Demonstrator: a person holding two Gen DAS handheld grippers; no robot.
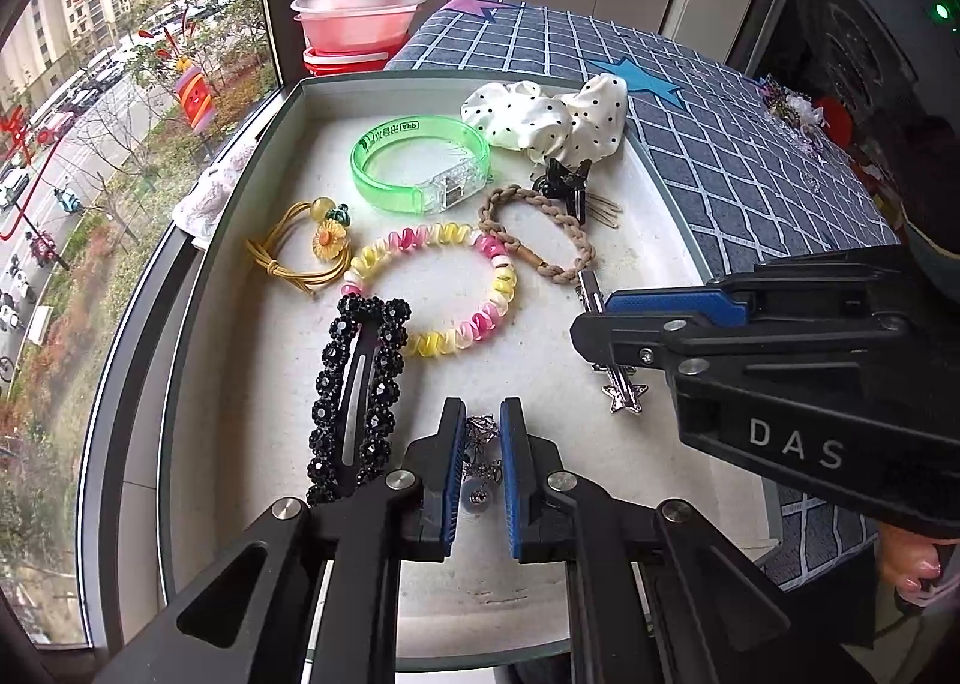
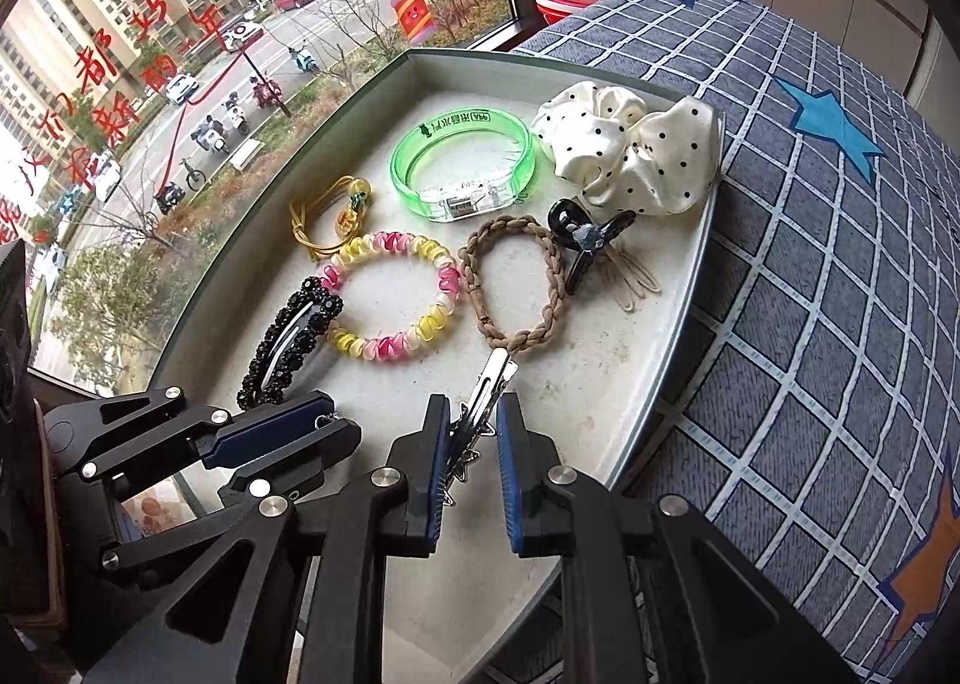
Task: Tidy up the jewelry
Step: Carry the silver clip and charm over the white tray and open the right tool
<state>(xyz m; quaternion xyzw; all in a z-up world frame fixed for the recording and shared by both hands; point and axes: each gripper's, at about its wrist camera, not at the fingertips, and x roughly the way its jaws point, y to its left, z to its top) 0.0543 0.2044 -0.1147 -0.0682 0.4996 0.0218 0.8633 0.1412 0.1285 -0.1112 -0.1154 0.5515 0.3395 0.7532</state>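
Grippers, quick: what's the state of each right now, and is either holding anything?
Left gripper: closed on a small silver chain piece over the tray.
Right gripper: closed on a silver star hair clip.

A shallow grey rectangular tray sits on a blue checked tablecloth, beside the window. In the tray, a white dotted fabric scrunchie lies at the far right corner, with a green translucent plastic bangle to its left. Nearer lie a yellow elastic hair tie with a flower at left, a pink-and-yellow spiral bracelet in the middle and a brown braided hair band at right, touching a black claw clip. A black beaded snap clip lies near left. Pink plastic bowls stand beyond the tray.
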